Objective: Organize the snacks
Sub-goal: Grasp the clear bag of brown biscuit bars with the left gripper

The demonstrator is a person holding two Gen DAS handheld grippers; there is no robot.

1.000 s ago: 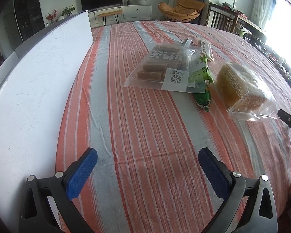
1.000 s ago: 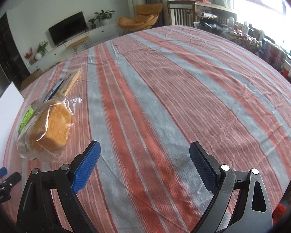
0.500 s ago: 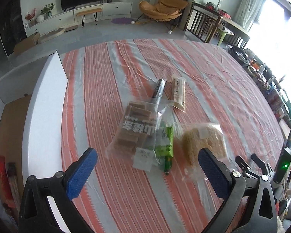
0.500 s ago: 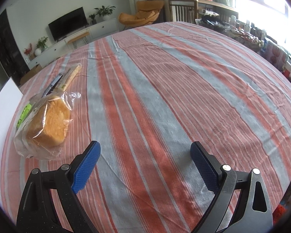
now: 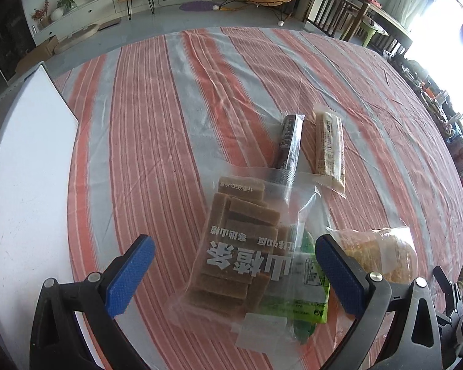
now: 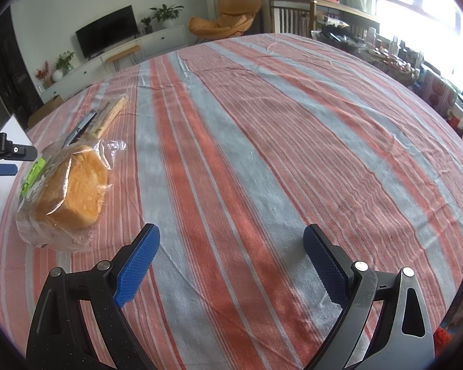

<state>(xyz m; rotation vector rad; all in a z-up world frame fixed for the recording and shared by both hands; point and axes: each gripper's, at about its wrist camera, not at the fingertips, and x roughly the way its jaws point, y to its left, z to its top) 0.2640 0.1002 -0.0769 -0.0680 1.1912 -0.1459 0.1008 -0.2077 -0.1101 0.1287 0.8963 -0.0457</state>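
**Left gripper poised over the snack pile, nothing yet picked**

The striped tablecloth carries all the snacks; the white board stands along its left edge, well apart from them. Taking the clear bag of brown bars as landmark: the bagged bread loaf lies to its right, a green packet is tucked under its right edge, and a dark stick pack and a pale stick pack lie just beyond it. The left gripper hovers above that bag, jaws spread wide and empty; the right gripper hangs released over bare cloth right of the loaf. The step appears to be the first pick; next, the left gripper should descend and close on the bag's edge. No bin shows; the green packet's label is mostly covered, and the loaf is partly hidden behind the left gripper's finger.
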